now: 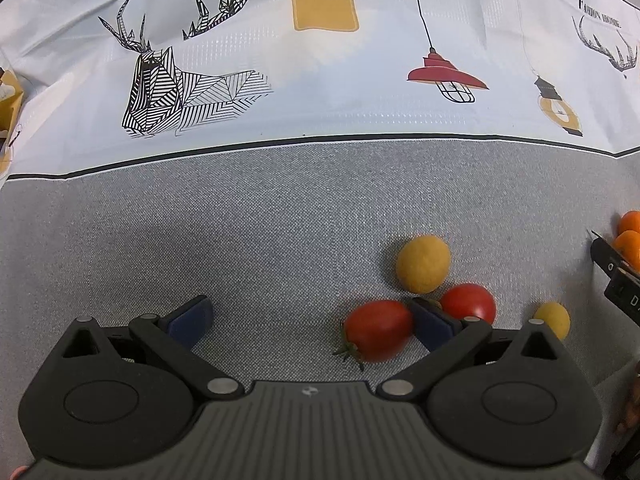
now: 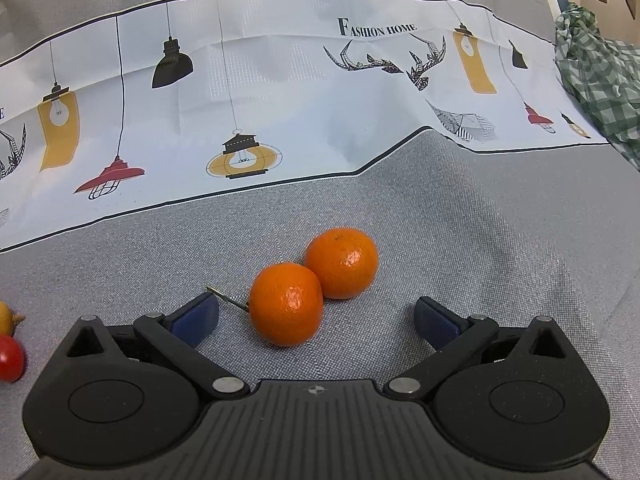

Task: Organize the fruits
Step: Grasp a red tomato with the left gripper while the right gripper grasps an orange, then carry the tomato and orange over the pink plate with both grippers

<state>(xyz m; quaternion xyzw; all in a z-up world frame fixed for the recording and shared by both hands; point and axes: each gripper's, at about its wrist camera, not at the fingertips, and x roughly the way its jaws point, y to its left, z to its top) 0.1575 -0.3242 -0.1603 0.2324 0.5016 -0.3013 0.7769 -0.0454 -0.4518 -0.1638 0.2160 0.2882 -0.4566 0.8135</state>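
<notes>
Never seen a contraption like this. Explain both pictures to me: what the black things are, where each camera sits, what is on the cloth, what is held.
Each picture comes from a camera mounted on a hand-held two-finger gripper, looking along its fingers. The left gripper is open over the grey cloth, near two red tomatoes and two yellow fruits. The right gripper is open too, with two touching oranges ahead of it. Neither holds anything. A printed cloth lies behind.
</notes>
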